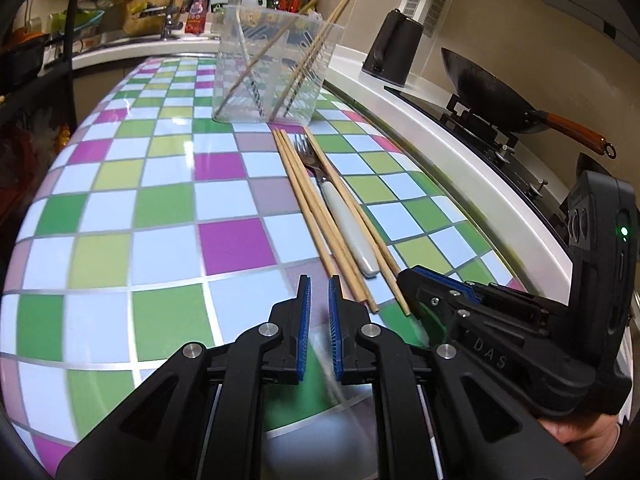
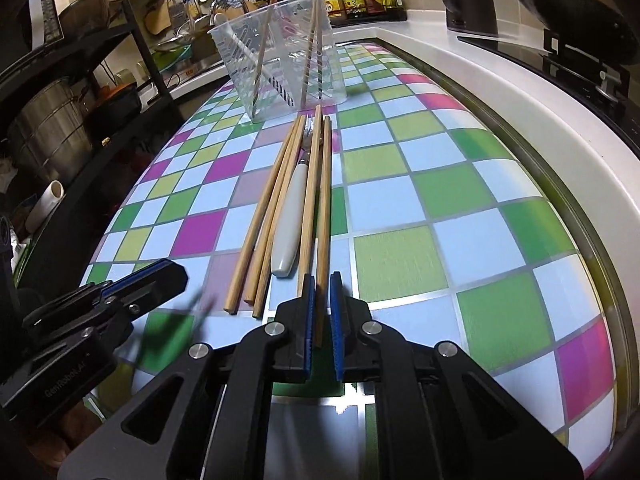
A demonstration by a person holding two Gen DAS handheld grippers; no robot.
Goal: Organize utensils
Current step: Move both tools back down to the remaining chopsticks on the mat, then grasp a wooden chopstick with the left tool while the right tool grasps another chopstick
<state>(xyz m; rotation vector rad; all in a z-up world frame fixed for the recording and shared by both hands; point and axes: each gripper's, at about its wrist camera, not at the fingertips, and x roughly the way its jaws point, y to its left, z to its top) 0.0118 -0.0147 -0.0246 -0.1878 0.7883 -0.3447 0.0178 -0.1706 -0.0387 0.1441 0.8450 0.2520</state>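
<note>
Here the right claw (image 2: 320,312) straddles one chopstick (image 2: 322,216), jaws slightly apart, while the left claw (image 1: 319,312) hovers unclamped beside the bundle, near the worktop's (image 2: 400,256) edge.

You get even indoor light, with pale glare on the checkered table (image 1: 168,184) beyond your fingers; fisheye bending curves the edges, and smeared blur sits near the fingertips.
</note>
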